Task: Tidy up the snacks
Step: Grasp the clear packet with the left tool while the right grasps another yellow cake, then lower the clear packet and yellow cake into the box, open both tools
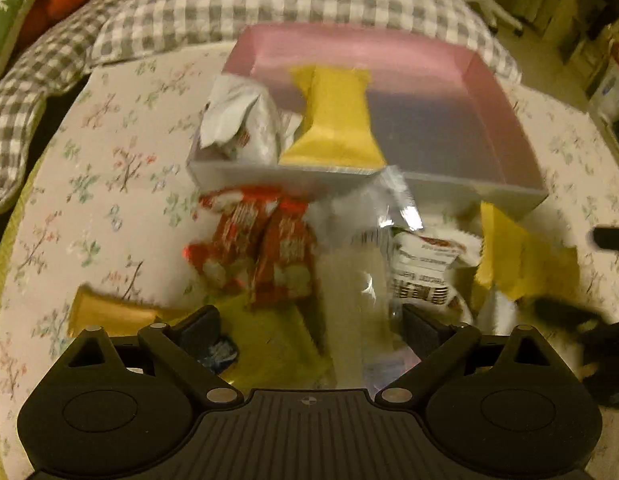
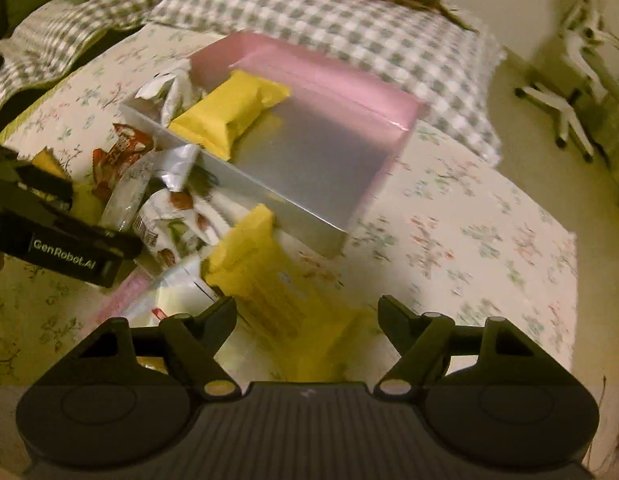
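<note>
Right gripper (image 2: 305, 312), lower centre, jaws spread (released) astride yellow packet (image 2: 269, 284). Left gripper (image 1: 309, 320) likewise agape over clear wrapper (image 1: 357, 272). Pink box (image 2: 389, 104), upper centre, holds two snacks. Risk: slick foil slipping during pinch.

left gripper (image 1: 311, 326) jaws spread wide; right gripper (image 2: 307, 314) jaws spread wide, both angled downward.
</note>
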### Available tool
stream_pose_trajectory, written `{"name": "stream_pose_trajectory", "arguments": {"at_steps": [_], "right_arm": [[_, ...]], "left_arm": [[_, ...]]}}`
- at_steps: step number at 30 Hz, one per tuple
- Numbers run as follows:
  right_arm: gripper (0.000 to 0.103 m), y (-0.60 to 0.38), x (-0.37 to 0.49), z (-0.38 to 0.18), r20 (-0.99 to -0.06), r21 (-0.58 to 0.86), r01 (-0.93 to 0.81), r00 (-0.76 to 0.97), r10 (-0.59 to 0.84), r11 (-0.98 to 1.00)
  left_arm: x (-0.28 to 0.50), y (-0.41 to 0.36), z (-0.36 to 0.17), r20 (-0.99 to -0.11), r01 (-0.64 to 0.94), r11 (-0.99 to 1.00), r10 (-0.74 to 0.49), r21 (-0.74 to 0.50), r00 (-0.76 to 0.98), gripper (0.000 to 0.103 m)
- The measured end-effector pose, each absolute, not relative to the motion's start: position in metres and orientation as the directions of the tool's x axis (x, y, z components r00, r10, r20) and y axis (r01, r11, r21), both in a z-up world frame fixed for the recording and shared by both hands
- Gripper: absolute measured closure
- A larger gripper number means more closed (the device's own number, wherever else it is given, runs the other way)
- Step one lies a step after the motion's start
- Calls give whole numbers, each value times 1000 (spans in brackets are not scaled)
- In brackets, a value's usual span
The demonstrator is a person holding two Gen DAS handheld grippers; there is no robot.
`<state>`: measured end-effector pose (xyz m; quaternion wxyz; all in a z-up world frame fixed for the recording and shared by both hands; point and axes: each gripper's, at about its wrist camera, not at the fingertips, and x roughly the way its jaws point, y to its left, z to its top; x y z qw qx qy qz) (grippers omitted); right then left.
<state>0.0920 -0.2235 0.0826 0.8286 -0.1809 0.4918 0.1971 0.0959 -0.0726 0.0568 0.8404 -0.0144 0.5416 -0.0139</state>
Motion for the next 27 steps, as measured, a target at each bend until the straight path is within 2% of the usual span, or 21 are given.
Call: {"name": "stream_pose_trajectory", "arguments": {"at_steps": [4,7,10,11,12,14,16,19,27], "right_arm": [[35,-216,100,71,-890,-99,-541,423,169,835],[43,-223,107,68,-892,-27,-518,399,214,855],[46,-224,104,65,-890,1,-502,395,230,865],[47,-223,101,66,-889,-4,-501,398,226,865],[51,-222,99,68,-891,1,-497,394,227,868],[64,-223,98,71,-894,51,-480,369,254,876],[64,-223,98,73,-895,95,-469,346,281,878],[65,-218,97,70,-902,62,-476,349,253,877],[65,-226,98,78,-903,146,-396,321,285,907]], "left_arm": [[96,-77,54,-896,3,999,-35,-37,442,8],[96,-82,53,-884,39,998,-53,-39,464,17],[91,-86,53,-880,63,997,-60,-35,472,35],[90,-86,53,-879,72,997,-68,-38,471,47],[89,-87,52,-883,78,996,-76,-44,464,59],[89,-86,48,-895,80,995,-88,-59,437,68],[88,-84,46,-897,84,994,-95,-65,431,71],[86,-84,50,-888,107,992,-108,-67,446,72],[80,-82,57,-897,119,990,-125,-81,424,73]]}}
